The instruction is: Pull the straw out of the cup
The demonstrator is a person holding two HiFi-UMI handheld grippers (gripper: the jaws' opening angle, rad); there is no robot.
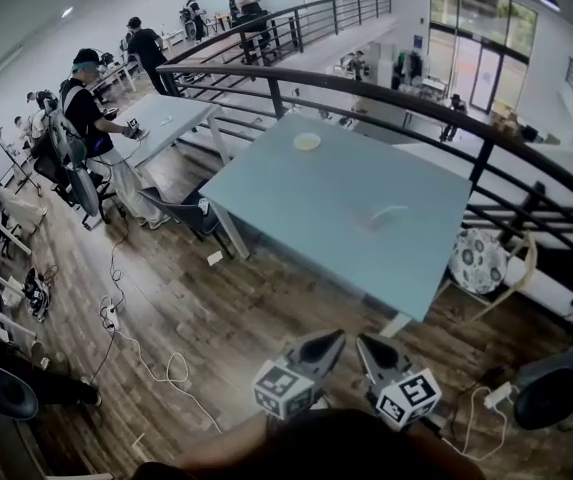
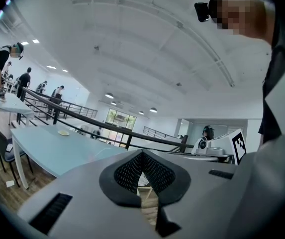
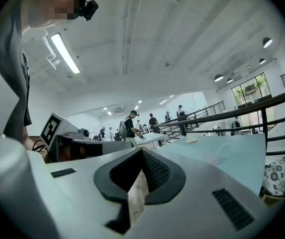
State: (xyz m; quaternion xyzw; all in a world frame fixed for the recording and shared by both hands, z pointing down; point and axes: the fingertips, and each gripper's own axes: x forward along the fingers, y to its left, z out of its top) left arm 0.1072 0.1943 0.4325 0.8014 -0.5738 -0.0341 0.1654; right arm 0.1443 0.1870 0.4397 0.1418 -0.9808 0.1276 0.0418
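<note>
A clear cup (image 1: 376,221) with a pale straw (image 1: 390,211) in it stands on the light blue table (image 1: 296,203), toward its right near side. In the right gripper view the cup (image 3: 216,159) and its straw (image 3: 221,148) show faintly on the tabletop, far ahead. Both grippers hang over the wooden floor, well short of the table's near edge. My left gripper (image 1: 338,337) (image 2: 142,153) is shut with nothing between its jaws. My right gripper (image 1: 363,341) (image 3: 142,151) is shut and holds nothing either.
A small round dish (image 1: 307,141) lies at the table's far end. A black railing (image 1: 386,86) runs behind the table. A dark chair (image 1: 179,209) stands at its left, a patterned seat (image 1: 478,260) at its right. Cables (image 1: 156,368) trail over the floor. People work at desks far left.
</note>
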